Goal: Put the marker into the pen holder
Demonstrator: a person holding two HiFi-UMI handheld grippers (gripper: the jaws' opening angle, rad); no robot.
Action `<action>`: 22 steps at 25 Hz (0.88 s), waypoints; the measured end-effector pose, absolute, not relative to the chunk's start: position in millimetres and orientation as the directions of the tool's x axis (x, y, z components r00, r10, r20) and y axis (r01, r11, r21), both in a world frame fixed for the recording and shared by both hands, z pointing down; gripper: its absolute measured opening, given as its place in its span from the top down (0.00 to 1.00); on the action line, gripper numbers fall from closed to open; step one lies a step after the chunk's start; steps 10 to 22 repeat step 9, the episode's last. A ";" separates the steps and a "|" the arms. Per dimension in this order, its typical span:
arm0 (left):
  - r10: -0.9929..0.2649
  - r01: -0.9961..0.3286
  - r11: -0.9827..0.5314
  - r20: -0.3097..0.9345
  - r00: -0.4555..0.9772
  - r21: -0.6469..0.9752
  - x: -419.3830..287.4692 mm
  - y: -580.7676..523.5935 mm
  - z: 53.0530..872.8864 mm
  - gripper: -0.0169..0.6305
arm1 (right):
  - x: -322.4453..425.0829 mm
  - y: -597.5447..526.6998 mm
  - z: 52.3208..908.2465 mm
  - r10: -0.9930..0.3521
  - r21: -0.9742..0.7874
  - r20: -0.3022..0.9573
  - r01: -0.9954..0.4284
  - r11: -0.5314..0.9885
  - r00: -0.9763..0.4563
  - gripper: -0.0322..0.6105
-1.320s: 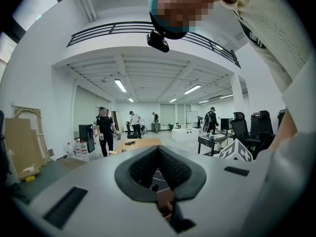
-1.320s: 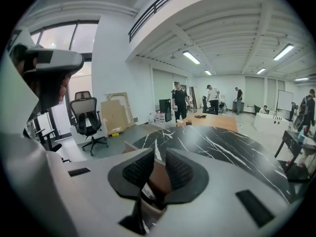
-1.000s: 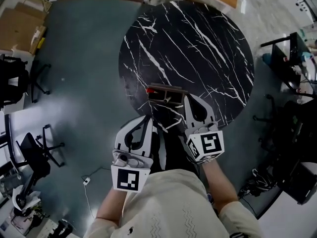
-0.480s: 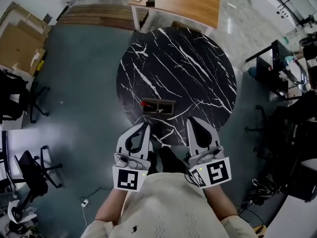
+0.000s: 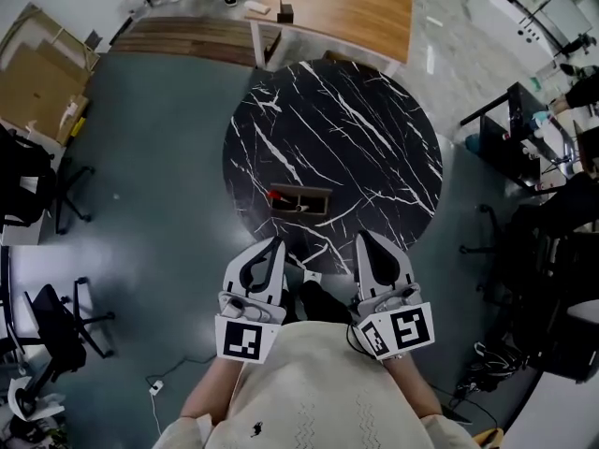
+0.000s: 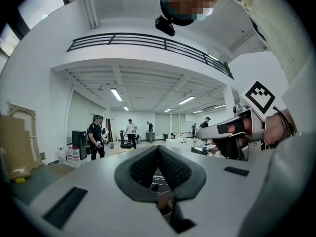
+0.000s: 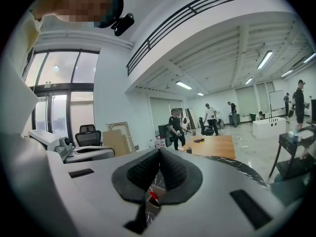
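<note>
— Right, where are your tools?
— Both hang over the floor (image 5: 150,185), just short of the near edge of the desk (image 5: 374,129). My left tool (image 5: 271,248) is clenched, its jaw tips pressed together with nothing between them; the left gripper view shows that plainly. My right tool (image 5: 367,243) is the same, with jaws together and empty.
— And the marker?
— The marker (image 5: 277,195) shows as a red tip at the left end of the pen holder (image 5: 304,200), which sits on the desk close to the near edge, left of its middle. I think it lies inside the holder, but it is too small in the head view to be sure.
— Anything else about?
— A wooden table (image 5: 356,7) stands just beyond the desk's far edge, and cardboard boxes (image 5: 37,54) lie on the floor well off to the left. People (image 6: 96,137) are standing farther back in the room.
</note>
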State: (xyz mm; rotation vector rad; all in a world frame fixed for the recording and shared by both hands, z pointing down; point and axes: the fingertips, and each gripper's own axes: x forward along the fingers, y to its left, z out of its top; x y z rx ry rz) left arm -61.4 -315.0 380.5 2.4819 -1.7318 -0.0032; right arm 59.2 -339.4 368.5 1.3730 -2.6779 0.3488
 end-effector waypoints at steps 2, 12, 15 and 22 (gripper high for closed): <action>-0.933 -0.933 -0.349 0.060 0.355 0.090 -58.9 -314.4 379.6 0.96 | 59.1 -337.0 367.1 -0.784 -0.143 0.201 -0.809 0.570 -0.587 0.92; -0.932 -0.931 -0.354 0.051 0.359 0.095 -60.4 -314.7 375.9 0.96 | 60.4 -331.2 375.6 -0.777 -0.163 0.220 -0.807 0.567 -0.590 0.92; -0.932 -0.931 -0.354 0.051 0.359 0.095 -60.4 -314.7 375.9 0.96 | 60.4 -331.2 375.6 -0.777 -0.163 0.220 -0.807 0.567 -0.590 0.92; -0.932 -0.931 -0.354 0.051 0.359 0.095 -60.4 -314.7 375.9 0.96 | 60.4 -331.2 375.6 -0.777 -0.163 0.220 -0.807 0.567 -0.590 0.92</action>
